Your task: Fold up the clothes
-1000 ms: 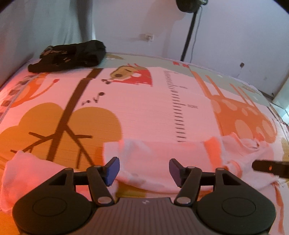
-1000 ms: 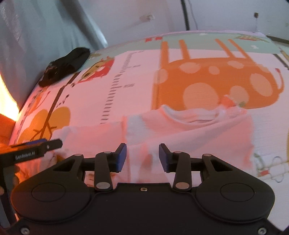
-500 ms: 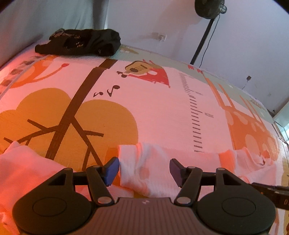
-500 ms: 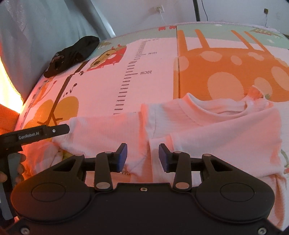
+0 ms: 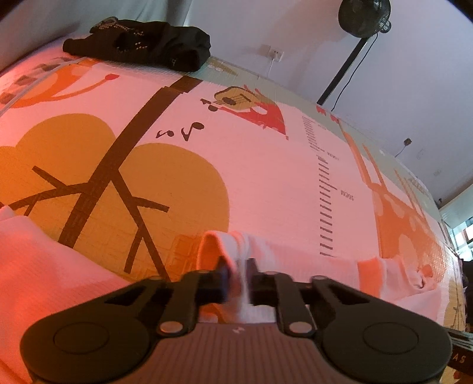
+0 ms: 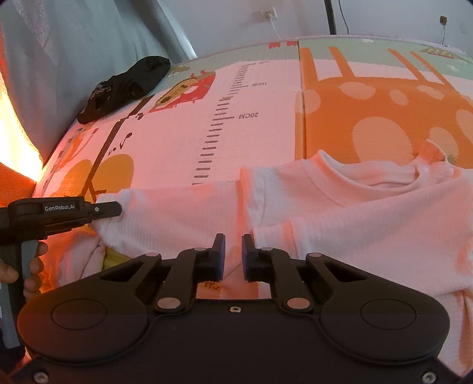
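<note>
A white ribbed long-sleeved top (image 6: 369,224) lies flat on the play mat (image 5: 266,177), neck towards the far side. Its sleeve (image 6: 177,212) stretches out to the left. In the left wrist view my left gripper (image 5: 238,273) is closing its jaws on the sleeve cuff (image 5: 236,245), and the cloth bunches up between the pads. My right gripper (image 6: 233,251) is closing its jaws near the shoulder seam, with a fold of the sleeve cloth between them. The right wrist view also shows the left gripper (image 6: 112,208) at the cuff, held by a hand (image 6: 32,265).
A black garment (image 5: 147,41) lies bundled at the mat's far left corner by a grey curtain (image 6: 74,59). More white cloth (image 5: 35,251) lies at the near left. A standing fan (image 5: 363,14) and a wall socket (image 5: 273,53) are behind the mat.
Both grippers have sunk onto the white top and closed from open: the left on the sleeve cuff, the right on the sleeve near the shoulder seam. The left one also shifted left along the sleeve.
</note>
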Action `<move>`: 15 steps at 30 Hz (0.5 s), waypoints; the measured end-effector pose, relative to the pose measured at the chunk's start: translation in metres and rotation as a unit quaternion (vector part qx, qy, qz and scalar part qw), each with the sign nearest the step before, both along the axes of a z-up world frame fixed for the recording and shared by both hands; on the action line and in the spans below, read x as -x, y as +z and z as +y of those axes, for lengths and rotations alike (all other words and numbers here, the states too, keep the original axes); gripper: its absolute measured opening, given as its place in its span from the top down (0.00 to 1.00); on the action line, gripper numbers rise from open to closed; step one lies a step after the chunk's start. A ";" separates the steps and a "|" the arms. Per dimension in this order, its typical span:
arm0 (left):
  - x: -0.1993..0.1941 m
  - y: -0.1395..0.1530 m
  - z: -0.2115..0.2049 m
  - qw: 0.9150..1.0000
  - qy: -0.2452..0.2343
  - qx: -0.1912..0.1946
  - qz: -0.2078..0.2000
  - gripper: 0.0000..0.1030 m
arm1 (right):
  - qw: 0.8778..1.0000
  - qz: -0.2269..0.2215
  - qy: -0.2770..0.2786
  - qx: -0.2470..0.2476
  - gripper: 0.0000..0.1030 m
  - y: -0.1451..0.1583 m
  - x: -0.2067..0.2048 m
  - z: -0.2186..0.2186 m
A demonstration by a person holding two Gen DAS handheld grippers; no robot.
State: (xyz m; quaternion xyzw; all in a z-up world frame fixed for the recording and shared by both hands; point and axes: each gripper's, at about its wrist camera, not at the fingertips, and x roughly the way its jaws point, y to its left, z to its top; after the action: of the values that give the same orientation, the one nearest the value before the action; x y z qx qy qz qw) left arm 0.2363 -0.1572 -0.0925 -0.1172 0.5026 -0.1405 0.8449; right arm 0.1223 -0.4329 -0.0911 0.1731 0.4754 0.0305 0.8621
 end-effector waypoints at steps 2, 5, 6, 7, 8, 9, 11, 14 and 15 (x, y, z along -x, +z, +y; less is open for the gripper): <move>0.001 0.003 0.000 1.000 -0.001 0.003 -0.006 0.93 | 1.000 -0.001 -0.002 -0.002 0.90 0.000 0.001 0.000; 0.002 0.008 -0.001 1.000 -0.005 0.007 -0.012 0.95 | 1.000 -0.005 -0.003 0.002 0.91 0.000 0.003 0.001; 0.003 0.009 -0.002 1.000 -0.005 0.008 -0.014 0.95 | 1.000 -0.005 -0.004 0.003 0.91 0.000 0.004 0.001; 0.003 0.011 -0.002 1.000 -0.005 0.011 -0.015 0.95 | 1.000 -0.005 -0.007 0.002 0.91 -0.001 0.005 0.001; 0.003 0.013 -0.002 1.000 -0.006 0.014 -0.017 0.95 | 1.000 -0.004 -0.008 0.002 0.91 -0.002 0.005 0.000; 0.003 0.015 -0.003 1.000 -0.007 0.015 -0.018 0.95 | 1.000 -0.003 -0.009 0.001 0.92 -0.003 0.005 0.000; 0.004 0.020 -0.006 0.999 -0.011 0.020 -0.024 0.95 | 1.000 0.000 -0.013 0.001 0.92 -0.005 0.005 0.000; 0.005 0.028 -0.010 0.999 -0.021 0.032 -0.035 0.95 | 1.000 0.008 -0.015 -0.002 0.93 -0.012 0.006 0.002; 0.006 0.031 -0.012 0.998 -0.023 0.036 -0.039 0.95 | 1.000 0.011 -0.016 -0.003 0.93 -0.014 0.006 0.003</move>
State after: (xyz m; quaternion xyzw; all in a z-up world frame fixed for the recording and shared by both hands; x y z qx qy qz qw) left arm 0.2304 -0.1688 -0.0613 -0.1301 0.4665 -0.1827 0.8556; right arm 0.1158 -0.4304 -0.1050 0.1840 0.4819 0.0162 0.8566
